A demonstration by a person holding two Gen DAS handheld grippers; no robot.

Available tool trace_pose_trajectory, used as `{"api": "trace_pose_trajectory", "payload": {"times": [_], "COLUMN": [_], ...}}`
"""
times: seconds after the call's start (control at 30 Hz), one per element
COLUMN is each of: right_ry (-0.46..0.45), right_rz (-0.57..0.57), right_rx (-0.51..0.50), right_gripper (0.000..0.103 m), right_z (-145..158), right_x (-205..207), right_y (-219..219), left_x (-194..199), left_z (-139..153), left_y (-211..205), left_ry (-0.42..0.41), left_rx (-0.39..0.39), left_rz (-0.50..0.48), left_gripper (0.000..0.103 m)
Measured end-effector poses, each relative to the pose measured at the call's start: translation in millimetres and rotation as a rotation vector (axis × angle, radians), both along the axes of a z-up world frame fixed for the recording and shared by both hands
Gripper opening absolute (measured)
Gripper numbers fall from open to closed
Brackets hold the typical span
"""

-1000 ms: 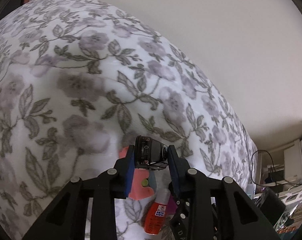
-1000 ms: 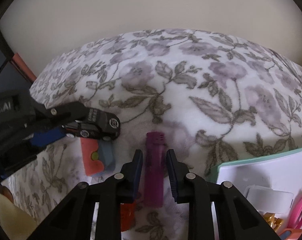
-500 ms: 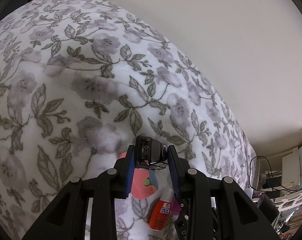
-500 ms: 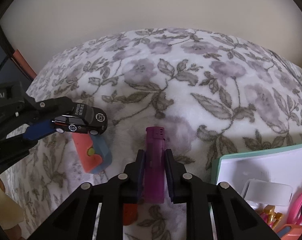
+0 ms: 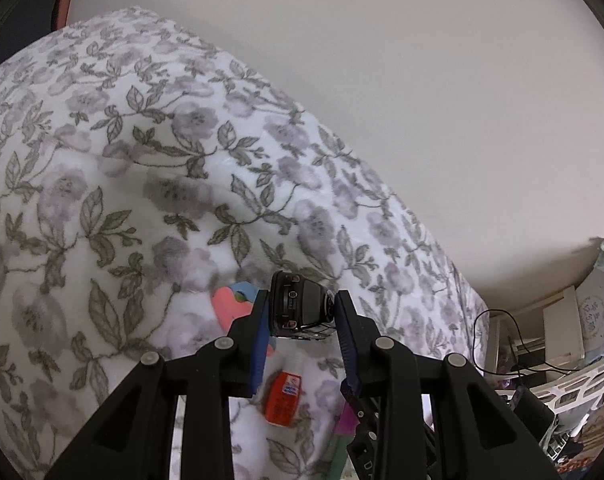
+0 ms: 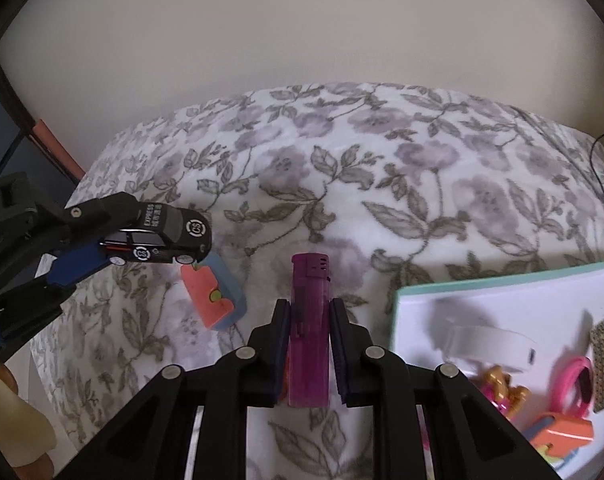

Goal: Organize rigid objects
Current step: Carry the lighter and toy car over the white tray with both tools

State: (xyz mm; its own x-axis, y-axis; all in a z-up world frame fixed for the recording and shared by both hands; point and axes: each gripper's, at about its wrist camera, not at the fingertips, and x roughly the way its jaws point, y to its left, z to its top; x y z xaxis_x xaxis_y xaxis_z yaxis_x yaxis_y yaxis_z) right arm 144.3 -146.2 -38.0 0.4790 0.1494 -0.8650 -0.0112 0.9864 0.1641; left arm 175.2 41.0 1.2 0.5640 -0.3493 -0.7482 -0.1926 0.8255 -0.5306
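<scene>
My left gripper (image 5: 302, 312) is shut on a black toy car (image 5: 300, 306), held above the floral blanket (image 5: 142, 200); the same toy car (image 6: 162, 236) shows at the left of the right wrist view. A purple lighter (image 6: 309, 320) stands upright between the pads of my right gripper (image 6: 309, 312), which is shut on it and lifted off the blanket (image 6: 381, 180). Below the car lies a pink and blue eraser (image 6: 214, 296), seen also as the eraser (image 5: 232, 304) behind the left finger. A small red bottle (image 5: 284, 396) lies under the left gripper.
A white tray with a mint rim (image 6: 501, 276) sits at the right, holding a white band (image 6: 489, 340), a pink ring (image 6: 573, 384) and other small toys. A beige wall backs the bed. Shelves and a cable (image 5: 513, 344) stand beyond the blanket's right edge.
Both grippers have risen off the blanket, the car and the lighter going up with them. The right jaws closed onto the lighter, which lay on the blanket a second ago.
</scene>
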Motion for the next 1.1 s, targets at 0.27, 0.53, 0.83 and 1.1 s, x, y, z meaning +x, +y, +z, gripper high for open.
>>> {"api": "trace_pose_trajectory", "payload": {"times": [0.27, 0.53, 0.83, 1.1], "right_ry": [-0.004, -0.009, -0.029, -0.023], "right_rz": [-0.050, -0.126, -0.232, -0.328], "right_rx": [0.031, 0.035, 0.007, -0.010], "right_gripper": [0.021, 0.021, 0.021, 0.021], "right_z": [23.0, 36.4, 49.9, 48.3], "right_x": [-28.5, -61.6, -85.2, -91.3], "right_y": [-22.7, -56.5, -104.2, -148.2], "left_x": [-28.7, -53.4, -73.6, -74.8], "left_z": [15.4, 21.6, 17.4, 4.2], "left_y": [-22.5, -46.2, -75.3, -122.4], "left_ry": [-0.037, -0.077, -0.097, -0.076], "left_rx": [0.007, 0.000, -0.034, -0.098], "left_rz": [-0.031, -0.077, -0.096, -0.242], "left_gripper": [0.033, 0.033, 0.033, 0.033]}}
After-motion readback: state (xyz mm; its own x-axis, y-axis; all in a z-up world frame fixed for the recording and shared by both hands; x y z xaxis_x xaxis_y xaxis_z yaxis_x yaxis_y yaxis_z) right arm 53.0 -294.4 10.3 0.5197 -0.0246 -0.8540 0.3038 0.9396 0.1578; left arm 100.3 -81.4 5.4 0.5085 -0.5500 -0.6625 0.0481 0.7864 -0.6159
